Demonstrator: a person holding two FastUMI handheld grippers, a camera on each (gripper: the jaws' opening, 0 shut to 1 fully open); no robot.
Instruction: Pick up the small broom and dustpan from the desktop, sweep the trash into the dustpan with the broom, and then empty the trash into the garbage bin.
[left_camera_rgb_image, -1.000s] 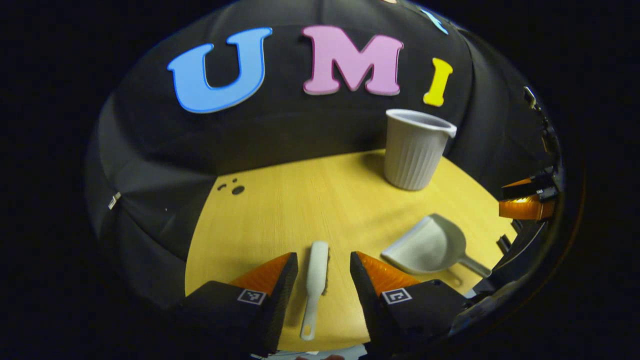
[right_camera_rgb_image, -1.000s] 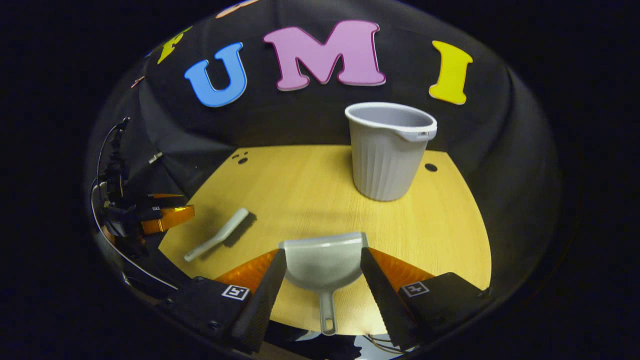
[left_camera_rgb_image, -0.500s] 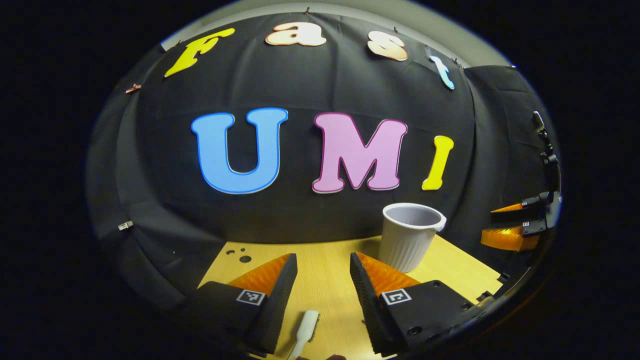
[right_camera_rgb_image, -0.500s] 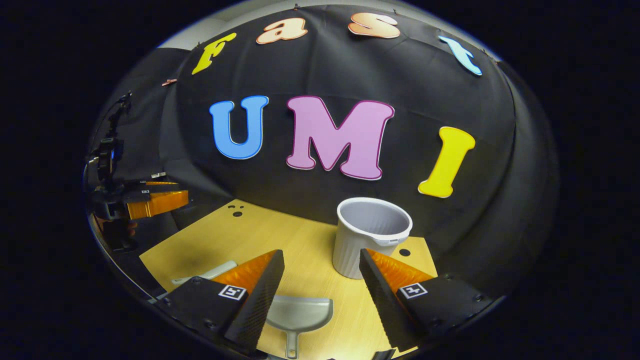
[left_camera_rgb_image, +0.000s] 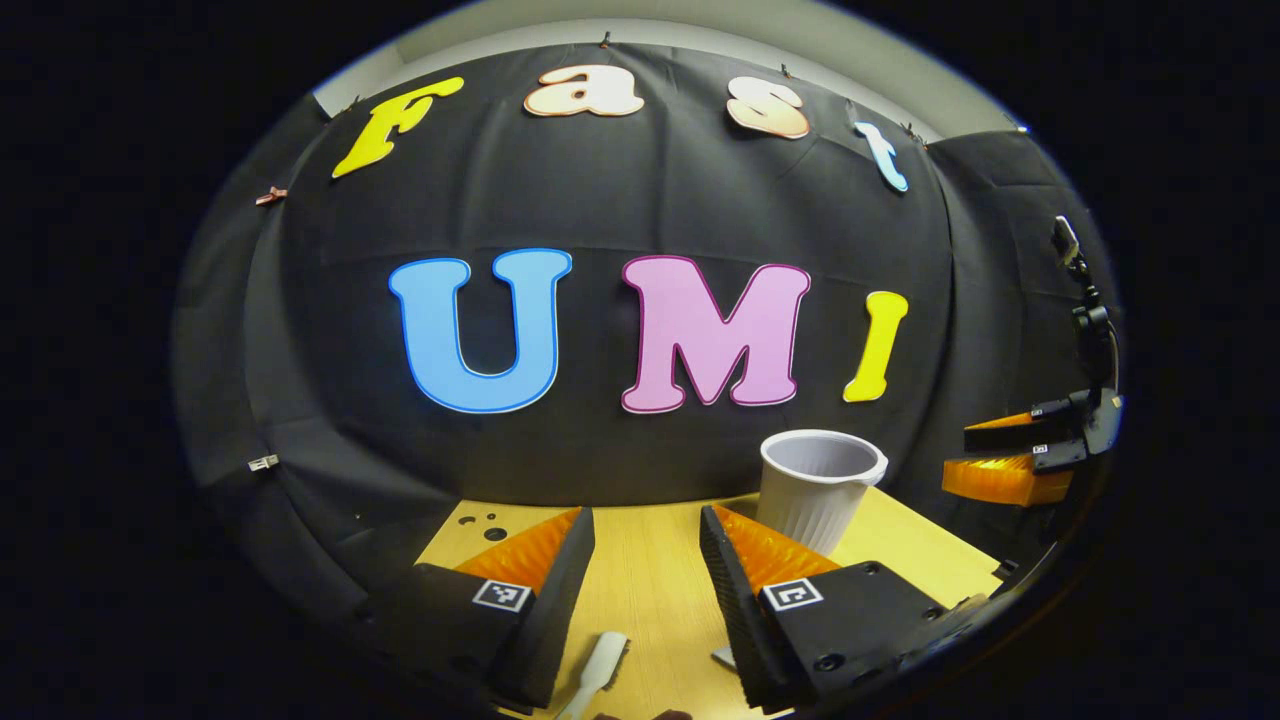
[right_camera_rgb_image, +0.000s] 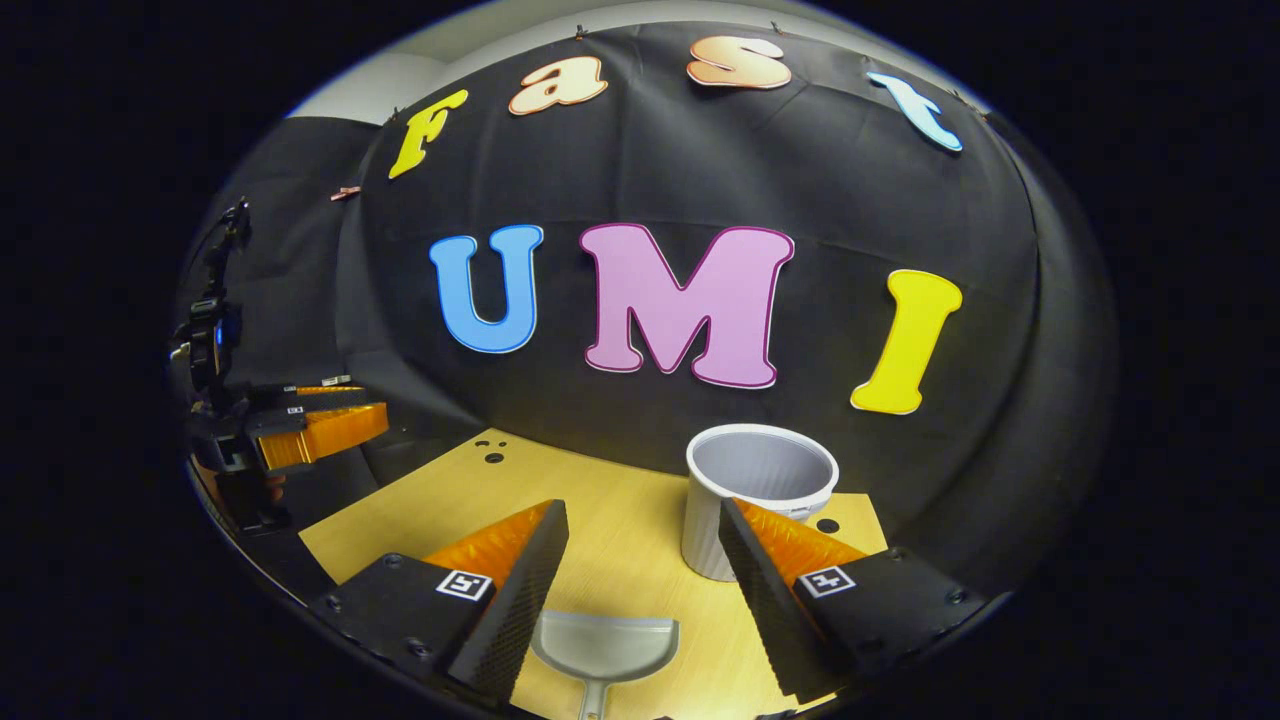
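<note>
Both tools gaping, nothing gripped: left tool above broom, right tool above dustpan. Ribbed garbage bin upright at far right of worktop, looking empty inside.

I see black cloth draped as the back wall, a pale wall above it, and a yellow wood-grain table with small dark holes.

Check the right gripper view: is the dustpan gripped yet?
No. The dustpan lies on the desk between the open fingers of the right gripper, touched by neither.
</note>
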